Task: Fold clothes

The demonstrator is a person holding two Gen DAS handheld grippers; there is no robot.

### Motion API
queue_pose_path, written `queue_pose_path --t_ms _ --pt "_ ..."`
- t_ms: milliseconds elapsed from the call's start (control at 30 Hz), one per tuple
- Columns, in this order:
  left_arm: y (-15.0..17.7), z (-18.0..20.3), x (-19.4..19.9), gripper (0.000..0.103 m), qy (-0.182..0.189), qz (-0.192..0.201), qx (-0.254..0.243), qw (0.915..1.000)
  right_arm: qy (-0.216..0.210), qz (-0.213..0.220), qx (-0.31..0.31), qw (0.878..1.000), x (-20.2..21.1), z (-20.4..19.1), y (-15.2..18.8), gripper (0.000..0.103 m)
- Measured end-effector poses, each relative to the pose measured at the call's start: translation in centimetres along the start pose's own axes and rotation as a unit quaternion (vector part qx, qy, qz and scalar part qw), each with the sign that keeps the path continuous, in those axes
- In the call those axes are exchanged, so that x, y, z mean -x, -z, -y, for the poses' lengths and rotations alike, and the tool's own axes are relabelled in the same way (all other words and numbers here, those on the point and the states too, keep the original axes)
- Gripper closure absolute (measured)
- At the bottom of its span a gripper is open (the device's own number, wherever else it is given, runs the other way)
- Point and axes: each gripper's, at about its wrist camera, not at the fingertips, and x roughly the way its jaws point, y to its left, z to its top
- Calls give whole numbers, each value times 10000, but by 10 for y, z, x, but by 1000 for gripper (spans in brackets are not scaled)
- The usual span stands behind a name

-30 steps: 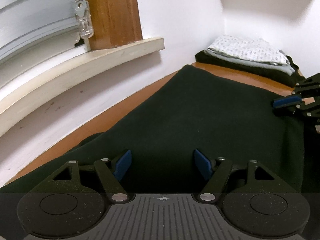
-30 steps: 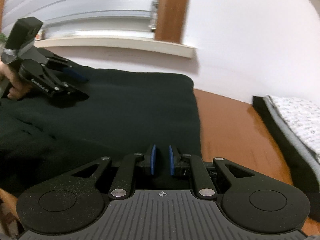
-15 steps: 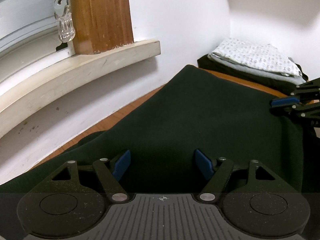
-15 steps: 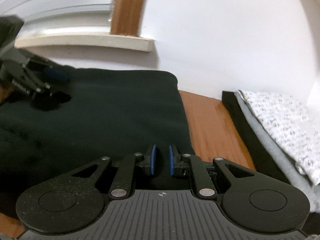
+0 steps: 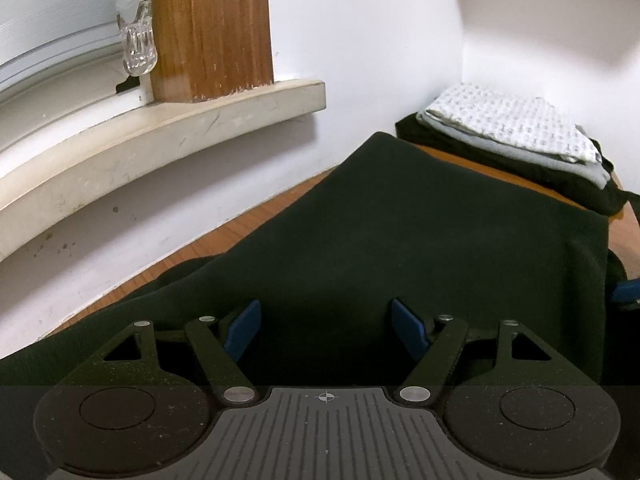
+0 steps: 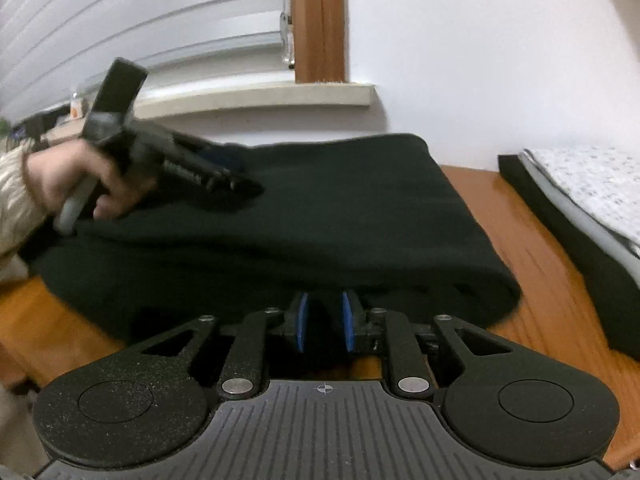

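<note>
The left black two-finger tongs (image 5: 326, 326) pointed forward and down with their blue-padded jaws spread wide, nothing clamped between them. A bare hand (image 6: 76, 184) in a cream knitted sleeve (image 6: 12, 196) gripped their handle, fingers curled round it. The right black two-finger tongs (image 6: 323, 322) had their blue-padded jaws close together and opening, with a narrow gap showing between the pads.

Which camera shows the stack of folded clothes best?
The left wrist view: the stack sits whole in the far corner, patterned piece on top, then a grey one, then a dark one. The right wrist view cuts it off at the right edge, showing only one end.
</note>
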Motion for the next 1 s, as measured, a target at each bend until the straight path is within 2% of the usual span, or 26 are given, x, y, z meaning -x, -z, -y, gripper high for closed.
queue_pose_path --t_ms 133,200,300,433,500,567,667,800,833,900,1000 --pt "0 -1 0 27 5 -1 -2 10000 516 -366 207 9978 17 2 9 85" --pt "0 -1 0 27 11 -2 3 10000 549 -310 168 9979 24 5 11 85" --pt "0 -2 0 27 14 -2 0 10000 537 162 133 9983 34 -2 2 84" --pt "0 -3 0 27 23 0 -5 10000 144 555 81 9983 24 -23 -9 83" --pt "0 -3 0 27 24 2 -5 10000 -117 524 60 9985 13 -33 -9 80" --pt "0 -2 0 27 23 4 -4 10000 -136 396 186 9990 6 -41 -4 74" --pt "0 -4 4 27 14 -1 19 10000 -147 325 339 9988 3 -46 9 74" --pt "-6 -33 50 26 64 302 621 9976 -230 382 211 9988 13 -39 19 74" --pt "-7 -42 66 22 28 470 689 9965 -232 387 172 9988 14 -38 18 74" --pt "-3 -68 99 17 -64 738 919 9930 -201 392 131 9989 15 -38 15 72" --pt "11 -109 137 17 -107 919 1329 9868 -41 477 183 9987 10 -50 5 67"
